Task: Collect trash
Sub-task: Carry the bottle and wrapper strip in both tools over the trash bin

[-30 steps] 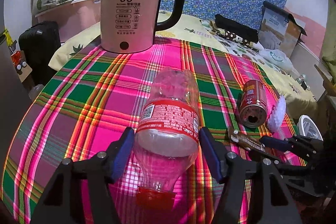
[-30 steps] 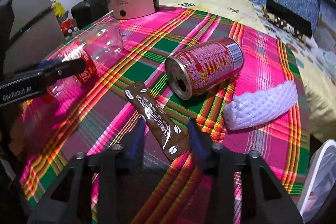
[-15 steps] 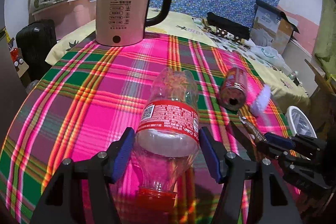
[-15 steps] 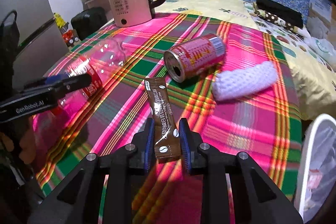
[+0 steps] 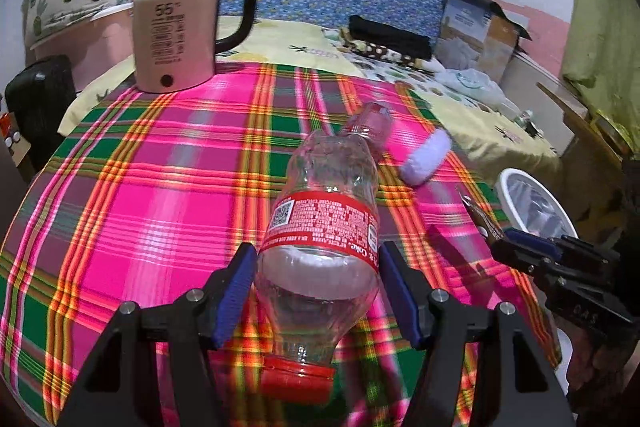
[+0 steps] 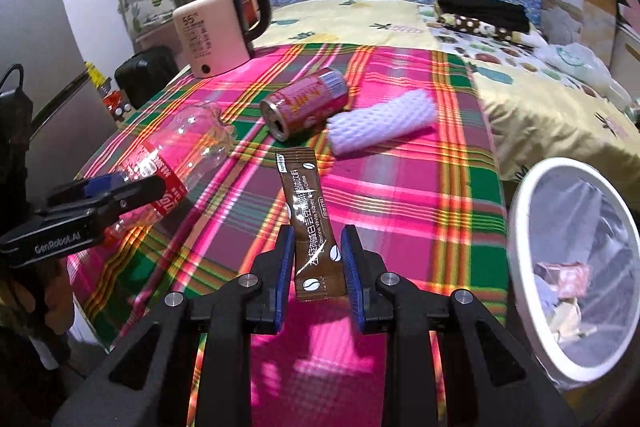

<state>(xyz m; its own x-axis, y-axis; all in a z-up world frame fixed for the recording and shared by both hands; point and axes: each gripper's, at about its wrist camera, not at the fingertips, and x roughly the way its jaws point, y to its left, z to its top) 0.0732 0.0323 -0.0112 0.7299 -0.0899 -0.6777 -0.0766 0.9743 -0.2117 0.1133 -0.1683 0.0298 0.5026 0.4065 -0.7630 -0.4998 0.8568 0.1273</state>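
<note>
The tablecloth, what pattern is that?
A plaid of bright pink, green and orange-yellow stripes covers the tablecloth; the right wrist view shows it best.

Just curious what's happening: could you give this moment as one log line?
left gripper: shut on plastic bottle | right gripper: shut on coffee sachet | can, foam sleeve: on table | bin: beside table

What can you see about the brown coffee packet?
The coffee packet is a long, flat, shiny brown stick sachet with white printed writing and small white coffee-bean pictures. It looks like foil or plastic. The right gripper pinches its lower part between blue pads, and its top end sticks out forward over the plaid tablecloth. Whether it has been opened cannot be told.
</note>
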